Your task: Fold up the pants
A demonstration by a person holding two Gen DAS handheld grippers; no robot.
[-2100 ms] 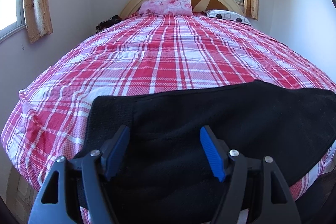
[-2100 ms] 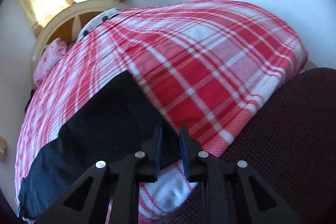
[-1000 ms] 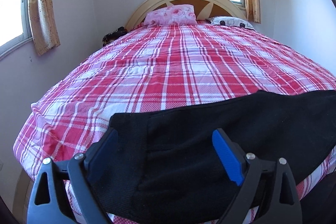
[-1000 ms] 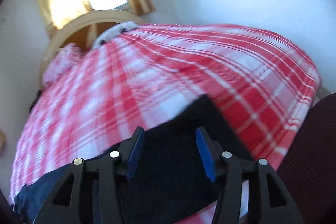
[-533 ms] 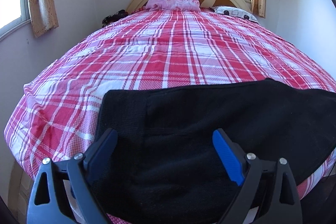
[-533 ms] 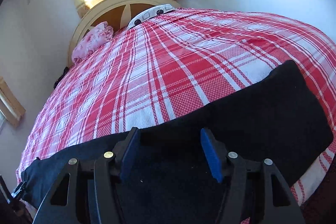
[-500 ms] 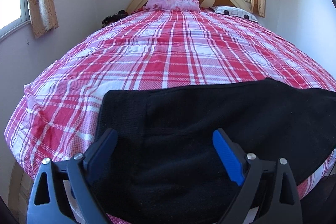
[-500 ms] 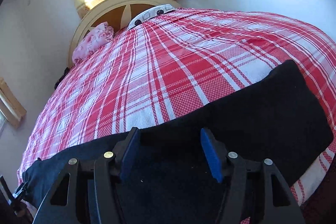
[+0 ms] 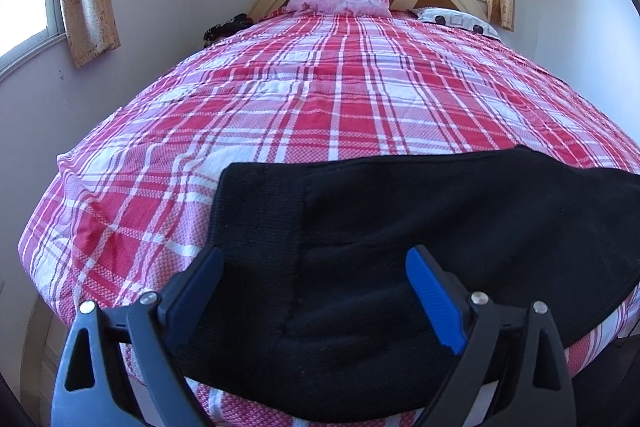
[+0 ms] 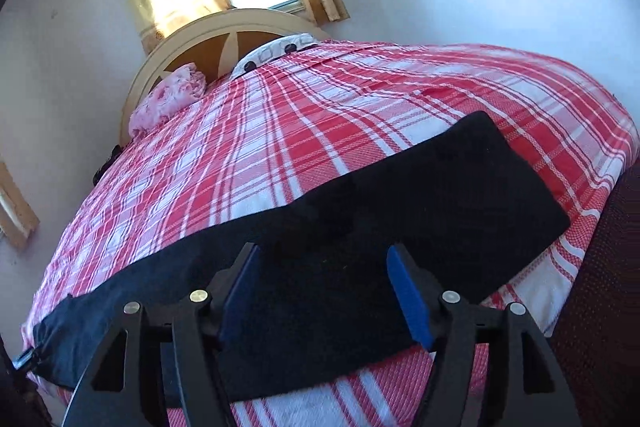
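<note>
The black, soft knit-fabric pants (image 9: 440, 227) lie flat along the near edge of the bed, on its red, pink and white plaid bedspread (image 9: 340, 99). Their long axis runs across the bed, parallel to its foot. In the left wrist view one squared end sits just ahead of the left gripper (image 9: 316, 287); whether it is the waistband or the hems cannot be told. In the right wrist view the other squared end (image 10: 500, 179) lies toward the right corner of the bed.

The cloth looks light, limp and thick enough to hold a crease, so it should drape and sag wherever it is lifted. It is likely not slippery, given its matte weave. The best holds are probably the corners of an end, pinching all layers together.

The left gripper hangs with its jaws wide apart over the pants, clamping nothing. The right gripper (image 10: 324, 291) is opening, with fabric below its pads but not pinched.
</note>
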